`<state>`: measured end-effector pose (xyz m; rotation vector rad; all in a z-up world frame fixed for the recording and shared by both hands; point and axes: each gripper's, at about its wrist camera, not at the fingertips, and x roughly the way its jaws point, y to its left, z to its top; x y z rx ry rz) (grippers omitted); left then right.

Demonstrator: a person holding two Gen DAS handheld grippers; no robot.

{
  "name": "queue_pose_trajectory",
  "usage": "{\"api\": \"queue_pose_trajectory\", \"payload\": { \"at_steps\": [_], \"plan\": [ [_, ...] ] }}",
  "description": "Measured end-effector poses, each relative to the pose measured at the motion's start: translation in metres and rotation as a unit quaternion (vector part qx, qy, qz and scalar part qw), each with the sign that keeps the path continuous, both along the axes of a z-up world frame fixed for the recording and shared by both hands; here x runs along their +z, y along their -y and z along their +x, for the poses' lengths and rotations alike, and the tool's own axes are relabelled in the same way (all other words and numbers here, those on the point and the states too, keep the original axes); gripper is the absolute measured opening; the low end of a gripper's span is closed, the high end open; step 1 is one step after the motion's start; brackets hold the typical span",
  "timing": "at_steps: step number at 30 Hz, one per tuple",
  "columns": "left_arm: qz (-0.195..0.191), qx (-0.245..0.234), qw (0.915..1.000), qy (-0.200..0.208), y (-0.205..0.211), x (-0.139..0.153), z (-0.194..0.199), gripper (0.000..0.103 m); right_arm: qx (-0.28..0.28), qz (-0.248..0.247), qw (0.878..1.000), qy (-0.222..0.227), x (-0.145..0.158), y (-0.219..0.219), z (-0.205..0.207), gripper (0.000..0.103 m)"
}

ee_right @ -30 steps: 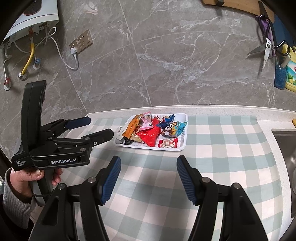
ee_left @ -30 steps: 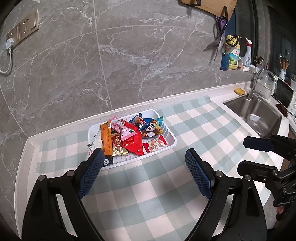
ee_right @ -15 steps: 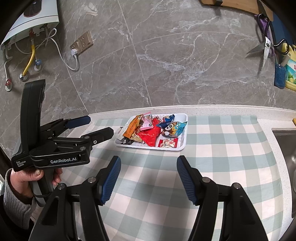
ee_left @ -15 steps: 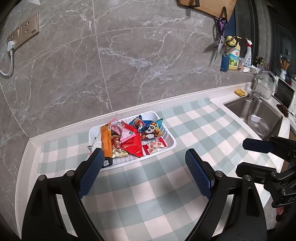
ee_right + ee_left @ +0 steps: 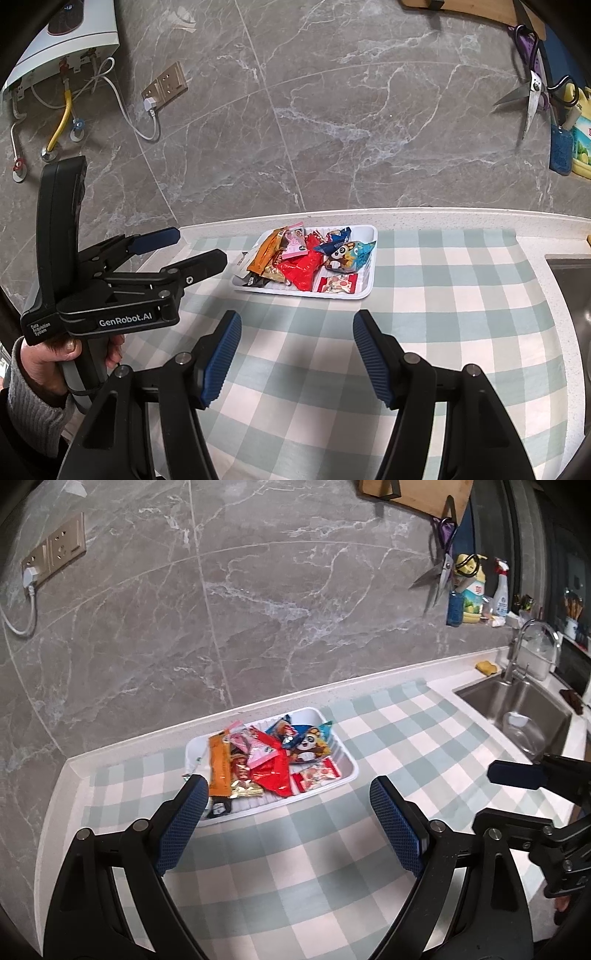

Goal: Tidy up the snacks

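Item: white tray (image 5: 371, 258) of snacks (image 5: 306, 258), on the checked cloth (image 5: 295, 867) covering my tabletop, near the grey stone wall. Contents, heaped: orange packet (image 5: 218, 768), red wrapper (image 5: 273, 775), pink packet (image 5: 294, 244), blue panda bag (image 5: 310, 738), small red-and-white packet (image 5: 337, 284).

Left gripper (image 5: 286, 825): jaws wide, nothing between them, short of the tray's near edge.

Right gripper (image 5: 295, 350): jaws parted, holding nothing, above the cloth, apart from the tray.

Sink (image 5: 517, 716): far right.
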<state>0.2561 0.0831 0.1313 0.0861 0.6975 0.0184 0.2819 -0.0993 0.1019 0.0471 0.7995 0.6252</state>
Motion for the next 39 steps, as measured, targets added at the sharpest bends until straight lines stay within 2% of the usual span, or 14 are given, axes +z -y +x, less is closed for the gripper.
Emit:
{"api": "queue_pose_trajectory", "payload": {
  "at_steps": [8,14,18,32,39],
  "plan": [
    [0.020,0.009,0.9997,0.014,0.001,-0.001,-0.006,0.089,-0.001,0.004,1.000,-0.003,-0.002,-0.003,-0.003,0.066],
    [0.066,0.024,0.9971,0.031,0.008,-0.002,-0.012,0.089,-0.003,0.004,1.000,-0.004,-0.003,-0.003,-0.004,0.066],
    [0.052,0.014,0.9982,0.027,0.010,-0.003,-0.013,0.089,-0.002,0.005,1.000,-0.005,-0.003,-0.004,-0.004,0.066],
    [0.063,-0.002,0.9978,0.021,0.024,-0.010,-0.014,0.089,-0.003,0.008,1.000,-0.007,-0.005,-0.004,-0.009,0.066],
    [0.051,-0.008,0.9984,0.022,0.024,-0.010,-0.015,0.089,-0.005,0.009,1.000,-0.007,-0.005,-0.004,-0.009,0.066]
  ]
}}
